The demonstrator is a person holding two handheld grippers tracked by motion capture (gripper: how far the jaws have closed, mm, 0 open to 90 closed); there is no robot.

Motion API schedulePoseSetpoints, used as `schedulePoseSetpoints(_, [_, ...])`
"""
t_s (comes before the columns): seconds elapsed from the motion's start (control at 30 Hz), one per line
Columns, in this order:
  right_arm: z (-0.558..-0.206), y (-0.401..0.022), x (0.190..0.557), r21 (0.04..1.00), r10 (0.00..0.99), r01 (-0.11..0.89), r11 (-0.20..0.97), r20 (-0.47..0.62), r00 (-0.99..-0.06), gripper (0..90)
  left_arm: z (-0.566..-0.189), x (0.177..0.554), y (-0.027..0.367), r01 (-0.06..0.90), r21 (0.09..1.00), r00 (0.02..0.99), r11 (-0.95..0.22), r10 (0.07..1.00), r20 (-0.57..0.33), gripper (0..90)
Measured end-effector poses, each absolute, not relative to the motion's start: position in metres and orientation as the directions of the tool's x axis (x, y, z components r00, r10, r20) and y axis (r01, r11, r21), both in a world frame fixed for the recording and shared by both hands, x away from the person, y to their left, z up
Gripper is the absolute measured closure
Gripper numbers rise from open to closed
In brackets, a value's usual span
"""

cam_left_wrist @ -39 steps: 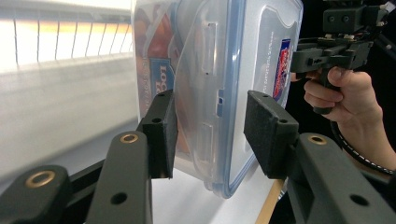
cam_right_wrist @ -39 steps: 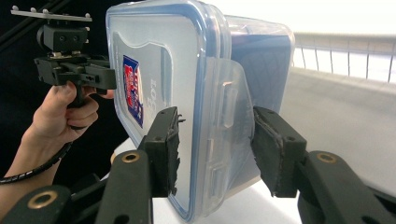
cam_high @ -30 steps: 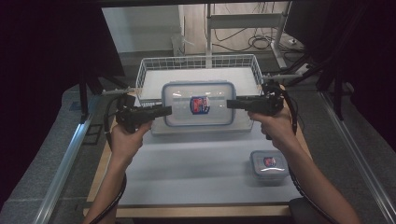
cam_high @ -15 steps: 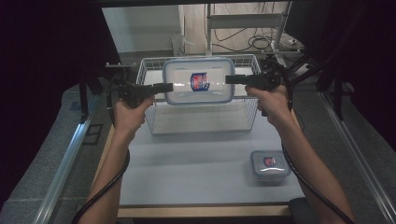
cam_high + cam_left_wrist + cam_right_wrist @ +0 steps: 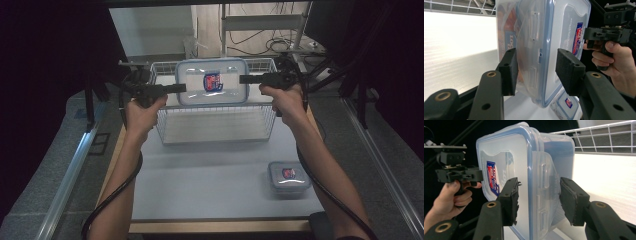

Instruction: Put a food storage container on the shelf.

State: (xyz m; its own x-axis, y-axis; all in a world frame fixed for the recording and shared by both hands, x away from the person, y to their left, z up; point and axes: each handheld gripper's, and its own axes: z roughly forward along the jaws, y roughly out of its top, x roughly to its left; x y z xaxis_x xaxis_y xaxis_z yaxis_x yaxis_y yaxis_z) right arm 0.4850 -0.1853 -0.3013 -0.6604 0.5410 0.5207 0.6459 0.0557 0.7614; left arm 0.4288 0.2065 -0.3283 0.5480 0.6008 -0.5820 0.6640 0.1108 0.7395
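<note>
High view: upper centre, the clear rectangular blue-rimmed plastic container (image 5: 212,81) hangs above the white wire basket (image 5: 215,125), lid up, long axis left-right, each short end pinched by a hand-held gripper, left (image 5: 181,88) and right (image 5: 244,79).

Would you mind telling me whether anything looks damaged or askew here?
The foam pads on the right gripper look frayed and torn at their edges. Otherwise nothing stands out: the large container is held level over the wire basket, lid on, and the small container sits upright on the table.
</note>
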Motion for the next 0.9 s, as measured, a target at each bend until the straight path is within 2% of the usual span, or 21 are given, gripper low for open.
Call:
schedulePoseSetpoints(0.73, [-0.304, -0.18, 0.5, 0.76, 0.584, 0.649, 0.015, 0.521, -0.623, 46.0, -0.326, 0.446, 0.204, 0.682, 0.721, 0.507, 0.119, 0.633, -0.585, 47.1])
schedulePoseSetpoints(0.83, [-0.305, -0.177, 0.502, 0.761, 0.607, 0.649, 0.019, 0.506, -0.612, 43.0, -0.326, 0.449, 0.202, 0.682, 0.723, 0.499, 0.114, 0.65, -0.573, 48.2])
schedulePoseSetpoints(0.87, [-0.306, -0.176, 0.504, 0.765, 0.644, 0.643, 0.04, 0.473, -0.602, 43.6, -0.327, 0.45, 0.202, 0.68, 0.722, 0.482, 0.126, 0.664, -0.571, 44.0])
schedulePoseSetpoints(0.9, [-0.306, -0.176, 0.504, 0.765, 0.644, 0.643, 0.04, 0.473, -0.602, 43.6, -0.328, 0.451, 0.204, 0.677, 0.721, 0.485, 0.147, 0.648, -0.587, 44.0])
